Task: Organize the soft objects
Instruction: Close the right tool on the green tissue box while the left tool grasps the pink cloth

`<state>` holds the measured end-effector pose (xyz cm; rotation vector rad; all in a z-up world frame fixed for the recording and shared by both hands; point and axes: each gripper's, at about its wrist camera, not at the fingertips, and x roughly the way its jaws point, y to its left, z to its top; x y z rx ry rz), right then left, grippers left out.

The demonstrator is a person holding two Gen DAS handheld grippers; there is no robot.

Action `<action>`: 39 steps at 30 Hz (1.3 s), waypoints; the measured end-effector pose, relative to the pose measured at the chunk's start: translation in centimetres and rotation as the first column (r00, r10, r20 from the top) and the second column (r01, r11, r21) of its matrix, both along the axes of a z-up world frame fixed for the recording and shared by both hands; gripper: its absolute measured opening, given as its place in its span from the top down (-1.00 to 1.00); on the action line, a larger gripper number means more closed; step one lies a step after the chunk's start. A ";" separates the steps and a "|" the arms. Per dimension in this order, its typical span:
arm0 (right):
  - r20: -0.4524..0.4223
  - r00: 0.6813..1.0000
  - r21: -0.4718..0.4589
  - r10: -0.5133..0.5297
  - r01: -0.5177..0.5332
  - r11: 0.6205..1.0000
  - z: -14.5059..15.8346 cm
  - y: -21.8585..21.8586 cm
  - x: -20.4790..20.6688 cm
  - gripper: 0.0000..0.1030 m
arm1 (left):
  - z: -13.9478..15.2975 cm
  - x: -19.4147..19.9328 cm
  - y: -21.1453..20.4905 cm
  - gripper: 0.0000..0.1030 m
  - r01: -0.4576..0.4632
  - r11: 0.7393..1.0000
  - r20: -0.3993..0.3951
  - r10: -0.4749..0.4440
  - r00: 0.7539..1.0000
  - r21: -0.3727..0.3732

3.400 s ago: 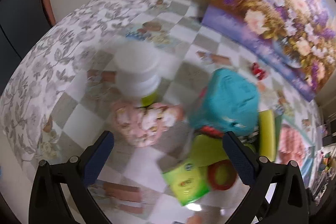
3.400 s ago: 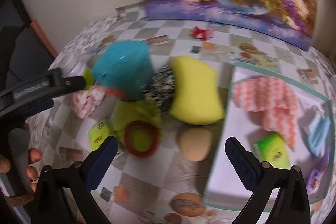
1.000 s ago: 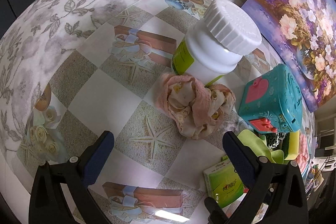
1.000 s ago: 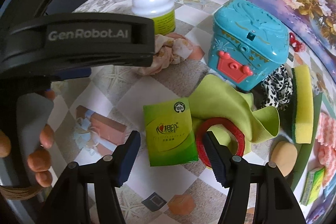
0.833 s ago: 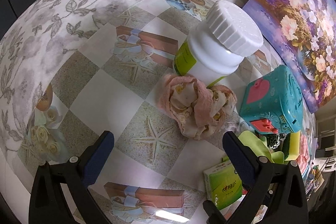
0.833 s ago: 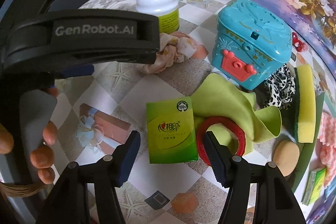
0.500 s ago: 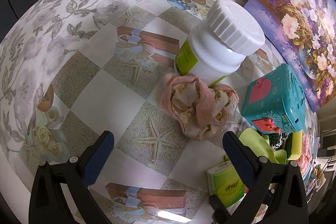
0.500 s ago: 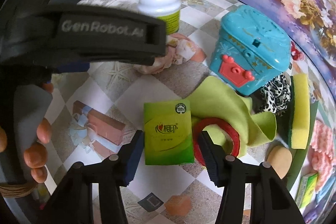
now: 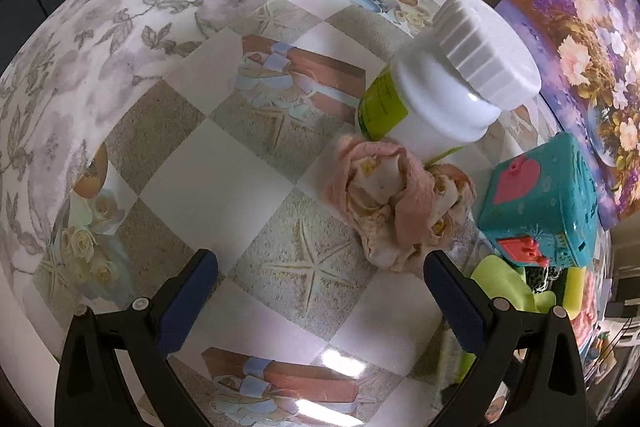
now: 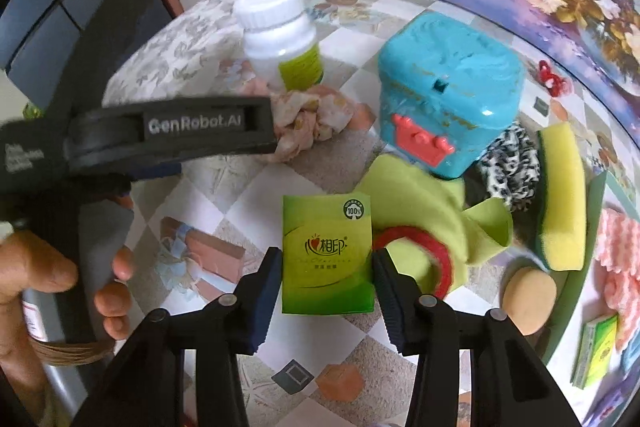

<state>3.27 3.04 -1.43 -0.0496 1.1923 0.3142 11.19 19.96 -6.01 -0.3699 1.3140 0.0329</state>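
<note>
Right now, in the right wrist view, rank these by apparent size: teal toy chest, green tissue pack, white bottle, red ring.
1. Teal toy chest
2. Green tissue pack, nearest the camera, so flattered
3. White bottle
4. Red ring, partly hidden

A green tissue pack [image 10: 328, 253] is pinched flat between two blue pads, beside the red ring [image 10: 434, 247].

A table [image 9: 248, 183] under a checked, picture-printed cloth carries everything. Ahead of the left tool stand a white bottle [image 9: 440, 95] and a teal box [image 9: 540, 211], a pink scrunched cloth [image 9: 396, 203] touching the bottle's base. Right of the right tool's tips lie a green cloth [image 10: 424, 199], a red ring [image 10: 424, 247] and a yellow sponge [image 10: 560, 203].
</note>
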 end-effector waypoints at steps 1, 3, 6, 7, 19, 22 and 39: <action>0.005 1.000 0.007 -0.008 0.008 1.000 0.2 -0.5 0.2 0.05 | 0.0 0.0 -0.1 -0.99 -0.004 1.000 0.002 0.004 1.000 -0.005; 0.010 0.999 0.023 -0.034 0.033 0.999 0.8 -1.1 0.1 0.05 | -0.1 0.1 0.1 -0.99 -0.010 1.000 -0.001 0.010 1.000 -0.012; 0.008 0.998 0.026 -0.070 0.070 0.997 1.0 -2.3 0.3 0.05 | -0.1 0.1 0.0 -0.99 -0.017 1.000 0.001 0.017 1.000 -0.008; 0.005 0.997 0.022 -0.082 0.082 0.996 1.0 -2.5 0.4 0.05 | -0.2 0.2 -0.2 -0.99 -0.020 1.000 0.002 0.020 1.000 -0.010; -0.015 0.977 0.040 -0.214 0.214 0.976 1.4 -6.4 0.4 0.05 | -0.5 1.8 -4.0 -0.99 0.017 0.998 0.060 -0.021 0.998 0.065; -0.014 0.977 0.044 -0.212 0.213 0.976 1.6 -6.5 0.3 0.05 | -0.5 2.3 -5.1 -0.86 0.034 0.994 0.086 -0.043 0.995 0.101; -0.023 0.962 0.063 -0.273 0.274 0.960 1.7 -8.4 -0.4 0.05 | 0.8 -0.1 -5.7 0.50 0.068 0.997 0.138 -0.070 0.988 0.024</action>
